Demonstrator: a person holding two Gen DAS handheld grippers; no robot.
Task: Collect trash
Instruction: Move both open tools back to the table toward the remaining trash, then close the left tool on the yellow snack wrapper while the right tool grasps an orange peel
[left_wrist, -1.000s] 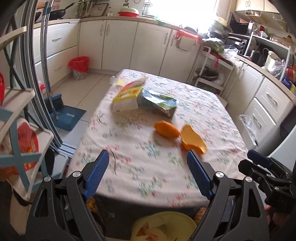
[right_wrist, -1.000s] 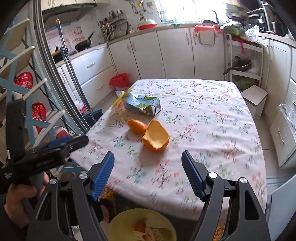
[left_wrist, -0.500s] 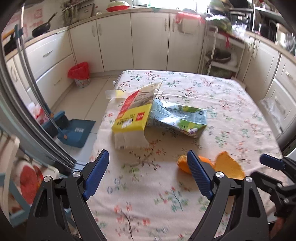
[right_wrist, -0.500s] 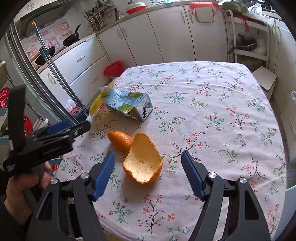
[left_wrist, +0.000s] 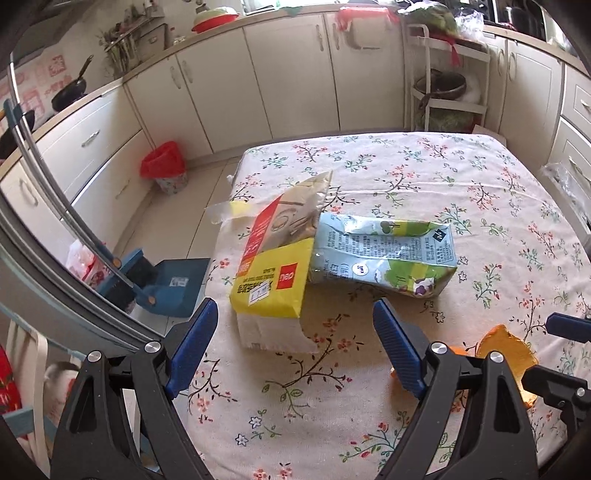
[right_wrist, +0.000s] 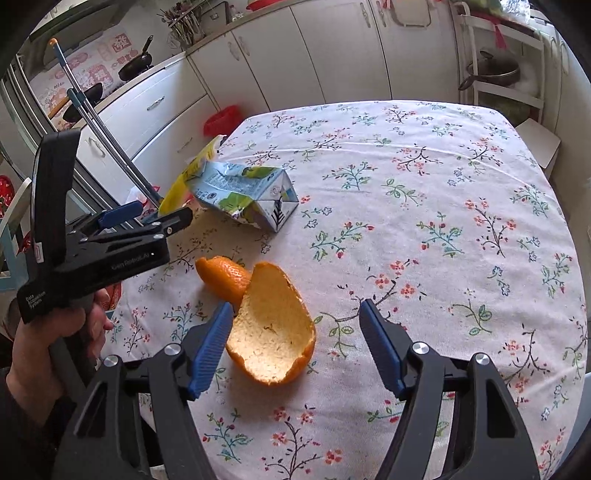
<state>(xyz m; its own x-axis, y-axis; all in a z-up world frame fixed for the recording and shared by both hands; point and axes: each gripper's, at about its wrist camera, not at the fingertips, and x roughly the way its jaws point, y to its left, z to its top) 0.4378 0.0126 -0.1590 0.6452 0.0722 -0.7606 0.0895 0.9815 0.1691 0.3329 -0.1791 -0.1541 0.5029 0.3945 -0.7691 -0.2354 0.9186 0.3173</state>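
**Grippers over trash at the table's corner**

The right gripper (right_wrist: 295, 341) is closing its jaws around the big peel (right_wrist: 271, 328), pads not yet touching it; a smaller peel (right_wrist: 221, 275) lies touching it behind. The left gripper (left_wrist: 295, 345) is spread wide and empty, just short of the yellow pack (left_wrist: 273, 275), which overlaps the flattened carton (left_wrist: 384, 258). All the trash crowds the table's (right_wrist: 424, 177) left edge, the pack near its rim; the floral cloth to the right lies bare. Only the left view shows the floor beyond that edge: a blue dustpan (left_wrist: 173, 284) and a red bin (left_wrist: 164, 171) by the cabinets. Only the right view shows the hand (right_wrist: 55, 343) holding the left gripper.
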